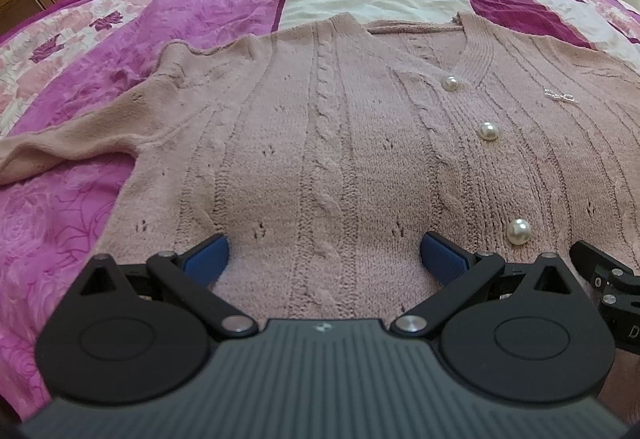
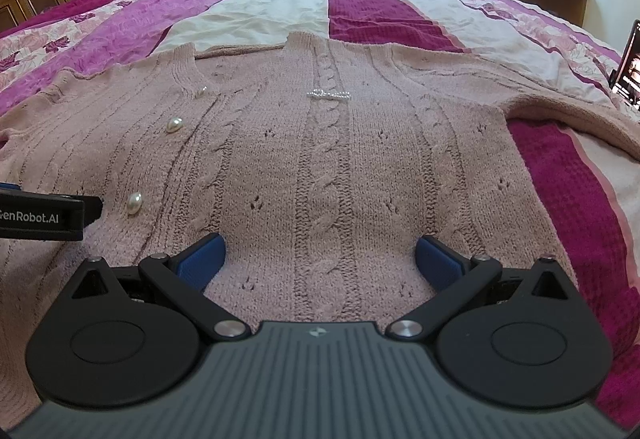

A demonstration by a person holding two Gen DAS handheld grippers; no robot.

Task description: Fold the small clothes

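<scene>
My left tongs (image 1: 324,251) and right tongs (image 2: 320,253) both gape wide over the near hem of the pink cardigan (image 1: 340,143), spread flat on the bedspread (image 1: 224,7)

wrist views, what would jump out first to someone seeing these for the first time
A dusty pink cable-knit cardigan lies spread flat, front up, filling the middle of both views on a bed with a magenta, pink and white striped cover. Its large pearl buttons run down the front, and a small sparkly brooch sits on the chest. Both claws, left and right, hang open over the hem end, blue pads wide apart.
</scene>
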